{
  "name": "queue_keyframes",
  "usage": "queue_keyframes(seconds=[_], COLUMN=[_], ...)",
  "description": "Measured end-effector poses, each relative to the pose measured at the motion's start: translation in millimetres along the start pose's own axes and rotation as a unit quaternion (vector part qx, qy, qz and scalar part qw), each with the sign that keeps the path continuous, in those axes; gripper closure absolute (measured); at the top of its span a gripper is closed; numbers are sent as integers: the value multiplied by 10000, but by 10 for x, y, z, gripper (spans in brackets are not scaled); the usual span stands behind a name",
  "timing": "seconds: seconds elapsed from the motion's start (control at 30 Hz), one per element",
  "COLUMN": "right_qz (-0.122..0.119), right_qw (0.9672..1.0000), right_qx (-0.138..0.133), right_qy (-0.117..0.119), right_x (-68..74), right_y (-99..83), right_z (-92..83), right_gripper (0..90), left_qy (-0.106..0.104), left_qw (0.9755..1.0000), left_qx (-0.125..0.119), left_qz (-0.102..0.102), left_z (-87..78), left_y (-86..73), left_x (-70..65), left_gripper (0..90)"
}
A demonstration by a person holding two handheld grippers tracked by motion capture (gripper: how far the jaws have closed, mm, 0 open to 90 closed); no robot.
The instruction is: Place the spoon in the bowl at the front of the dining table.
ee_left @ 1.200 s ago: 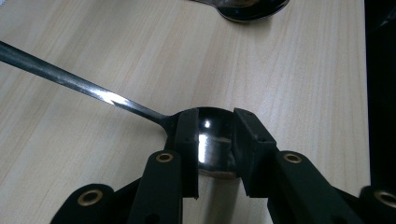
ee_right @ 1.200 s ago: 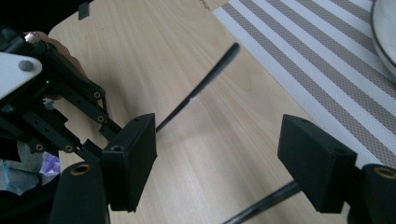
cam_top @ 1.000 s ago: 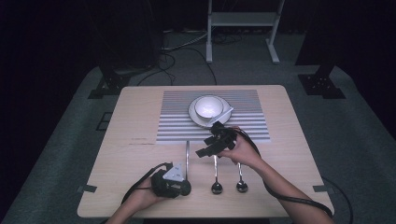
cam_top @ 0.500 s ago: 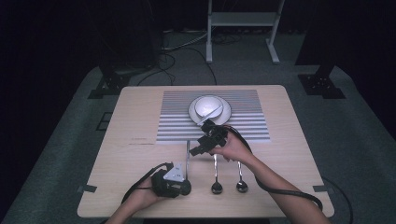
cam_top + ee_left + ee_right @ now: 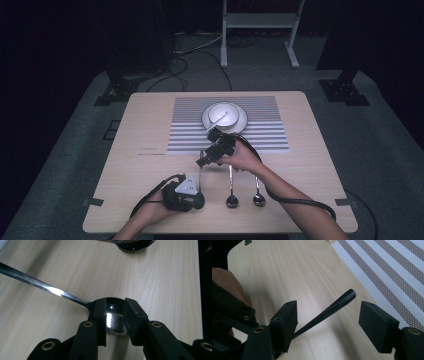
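Two claws share one spoon (image 5: 200, 175) at the table's (image 5: 150, 130) near edge: my left gripper (image 5: 115, 317) is clamped on its bowl, while my right gripper (image 5: 327, 315), jaws just narrowing yet not pressing, straddles the handle tip beside the striped mat (image 5: 392, 267). Next I'd close squarely on that handle without nudging it.

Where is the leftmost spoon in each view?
High view: spoon lower centre, left of the other spoons.
Left gripper view: bowl centre, clamped by left tool.
Right gripper view: handle centre, between right tool's open jaws, which have just been closing.
Shared: table.
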State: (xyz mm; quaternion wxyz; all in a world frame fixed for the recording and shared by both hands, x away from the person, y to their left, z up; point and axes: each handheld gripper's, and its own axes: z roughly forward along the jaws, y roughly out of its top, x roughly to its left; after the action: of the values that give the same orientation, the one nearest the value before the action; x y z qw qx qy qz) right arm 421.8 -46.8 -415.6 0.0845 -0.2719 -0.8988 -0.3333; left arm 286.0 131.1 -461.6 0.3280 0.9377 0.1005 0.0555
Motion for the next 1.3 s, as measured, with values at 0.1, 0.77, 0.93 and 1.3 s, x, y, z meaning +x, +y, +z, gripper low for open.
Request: queue_keyframes(seconds=[0.1,0.77,0.93,1.3], right_qz=[26,326,478,517], right_qw=[10000,9992,9982,9980], right_qx=[70,200,58,-188], right_qy=[-23,153,357,314], right_x=[-11,-37,15,92], right_y=[15,114,170,260], right_z=[38,143,8,-387], right_gripper=[346,708,814,885], left_qy=[-5,81,171,373], left_qw=[10000,9999,9997,9959], left_qx=[-1,60,152,-188], left_qz=[2,43,-27,-797], left_z=[0,-13,-69,-365], left_y=[-1,12,3,-171], left_x=[1,-2,17,249], left_gripper=[718,691,594,488])
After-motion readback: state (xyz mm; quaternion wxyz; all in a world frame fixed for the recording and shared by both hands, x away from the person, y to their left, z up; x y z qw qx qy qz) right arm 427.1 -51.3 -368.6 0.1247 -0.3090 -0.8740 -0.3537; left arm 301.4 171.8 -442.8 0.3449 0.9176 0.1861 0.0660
